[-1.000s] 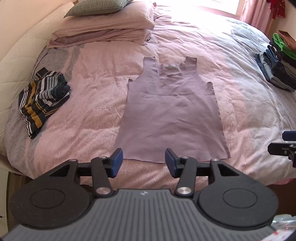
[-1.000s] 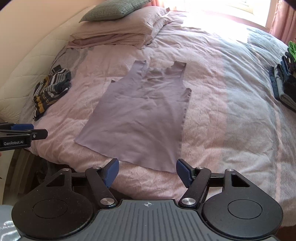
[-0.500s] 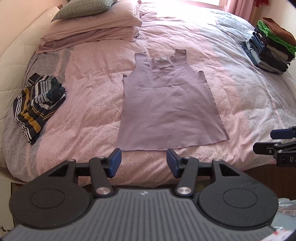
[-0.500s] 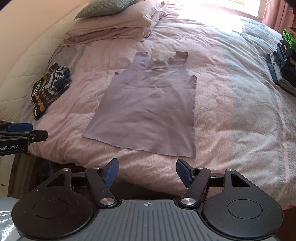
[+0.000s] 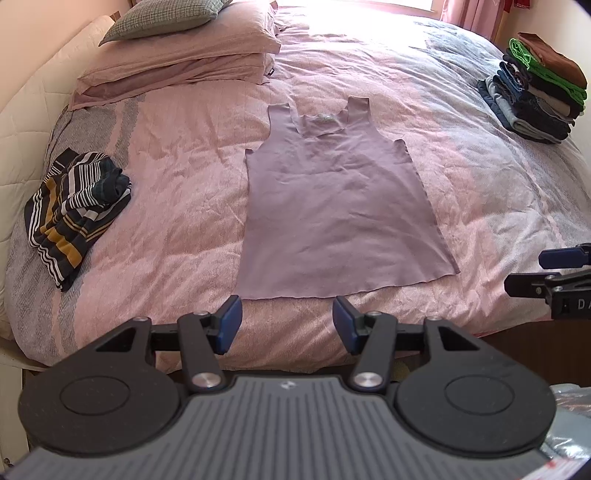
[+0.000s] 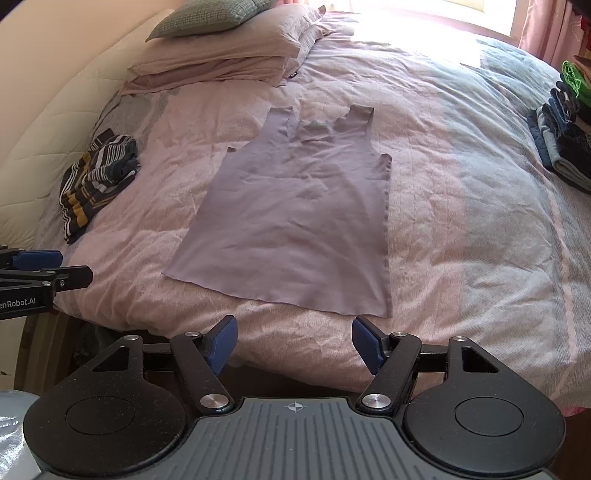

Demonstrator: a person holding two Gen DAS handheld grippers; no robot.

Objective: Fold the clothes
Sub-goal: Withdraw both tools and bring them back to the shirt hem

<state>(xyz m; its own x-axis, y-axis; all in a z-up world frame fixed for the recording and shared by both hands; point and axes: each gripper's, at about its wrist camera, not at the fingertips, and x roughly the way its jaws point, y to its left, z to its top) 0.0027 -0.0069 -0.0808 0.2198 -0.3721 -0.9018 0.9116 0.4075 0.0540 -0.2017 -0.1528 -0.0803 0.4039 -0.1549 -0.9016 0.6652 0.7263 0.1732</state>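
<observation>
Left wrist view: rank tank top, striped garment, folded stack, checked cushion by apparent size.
1. purple tank top, clearly largest, spread flat.
2. striped garment, crumpled heap.
3. and 4. folded stack and checked cushion: similar; the cushion is cut off by the frame and farther away, so unranked.

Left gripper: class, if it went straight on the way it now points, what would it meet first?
Probably the near hem of the purple tank top, or the pink duvet just before it. The left gripper is open and empty; depth is unclear.
</observation>
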